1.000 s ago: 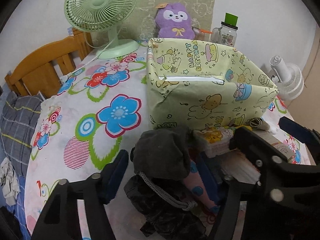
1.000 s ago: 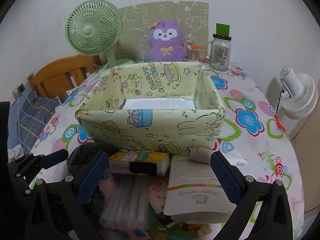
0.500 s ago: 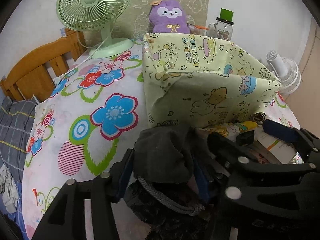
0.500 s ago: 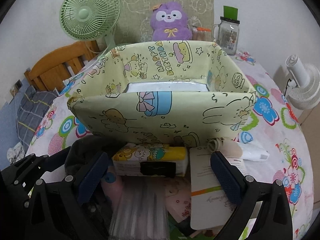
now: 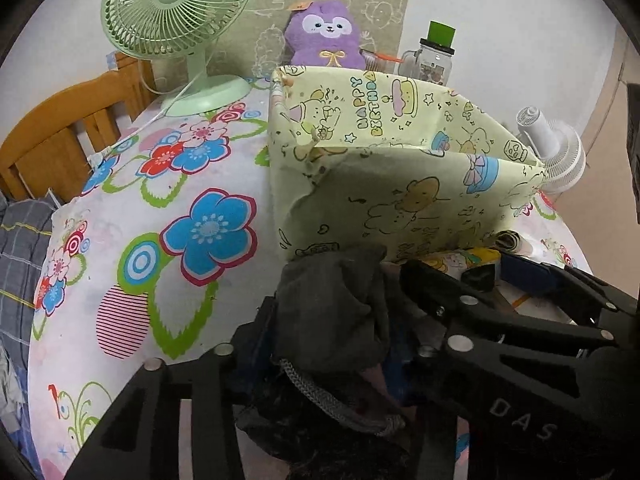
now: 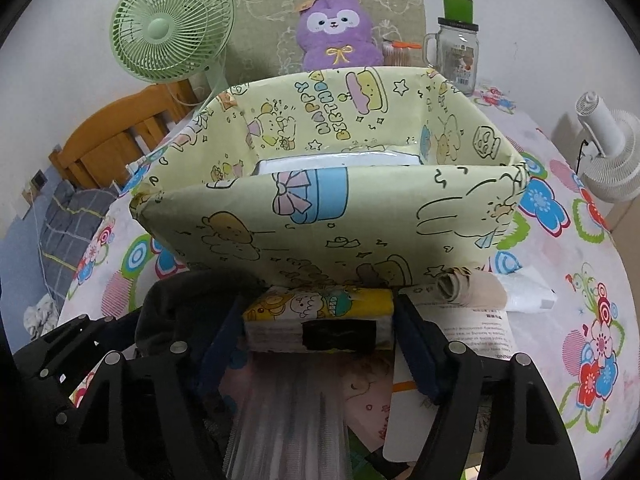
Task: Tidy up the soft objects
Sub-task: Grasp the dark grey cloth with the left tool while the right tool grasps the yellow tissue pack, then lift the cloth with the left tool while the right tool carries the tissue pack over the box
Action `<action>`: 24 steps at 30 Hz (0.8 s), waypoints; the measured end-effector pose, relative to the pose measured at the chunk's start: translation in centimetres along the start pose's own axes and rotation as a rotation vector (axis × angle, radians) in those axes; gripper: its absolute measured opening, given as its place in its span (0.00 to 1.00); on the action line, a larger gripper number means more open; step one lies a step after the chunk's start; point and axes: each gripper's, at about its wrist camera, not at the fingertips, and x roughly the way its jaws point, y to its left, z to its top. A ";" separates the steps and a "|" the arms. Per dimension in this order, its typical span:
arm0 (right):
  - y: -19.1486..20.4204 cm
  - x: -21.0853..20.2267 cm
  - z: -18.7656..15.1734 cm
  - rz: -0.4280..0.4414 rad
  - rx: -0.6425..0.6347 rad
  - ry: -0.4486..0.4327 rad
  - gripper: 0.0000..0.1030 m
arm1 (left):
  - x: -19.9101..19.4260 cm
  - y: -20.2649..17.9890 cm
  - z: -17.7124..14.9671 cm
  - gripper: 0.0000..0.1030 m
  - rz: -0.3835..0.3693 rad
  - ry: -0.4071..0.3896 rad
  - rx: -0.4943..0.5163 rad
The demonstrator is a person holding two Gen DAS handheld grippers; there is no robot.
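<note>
My left gripper (image 5: 332, 320) is shut on a dark grey cloth bundle (image 5: 332, 308) with a grey drawstring cord, just in front of the yellow "Happy Birthday" paper box (image 5: 400, 184). My right gripper (image 6: 320, 328) is shut on a yellow cartoon tissue pack (image 6: 320, 318) right below the box's near wall (image 6: 328, 232). A white packet (image 6: 336, 160) lies inside the box. The grey cloth also shows at the left of the right wrist view (image 6: 180, 304).
A paper booklet (image 6: 452, 360), a rolled beige cloth (image 6: 468, 288) and clear plastic sleeves (image 6: 288, 412) lie by the pack. A green fan (image 5: 176, 12), purple plush (image 5: 324, 36), glass jar (image 5: 434, 60) and white fan (image 5: 556, 152) stand behind. A wooden chair (image 5: 60, 136) is at left.
Both grippers moved forward and closed: the left one on the grey cloth bundle, the right one on the tissue pack. The box looks nearer in both views.
</note>
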 end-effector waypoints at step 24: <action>-1.3 -7.5 -0.5 0.008 -0.004 -0.114 0.74 | -5.9 -3.2 -0.1 0.40 0.022 -0.081 0.008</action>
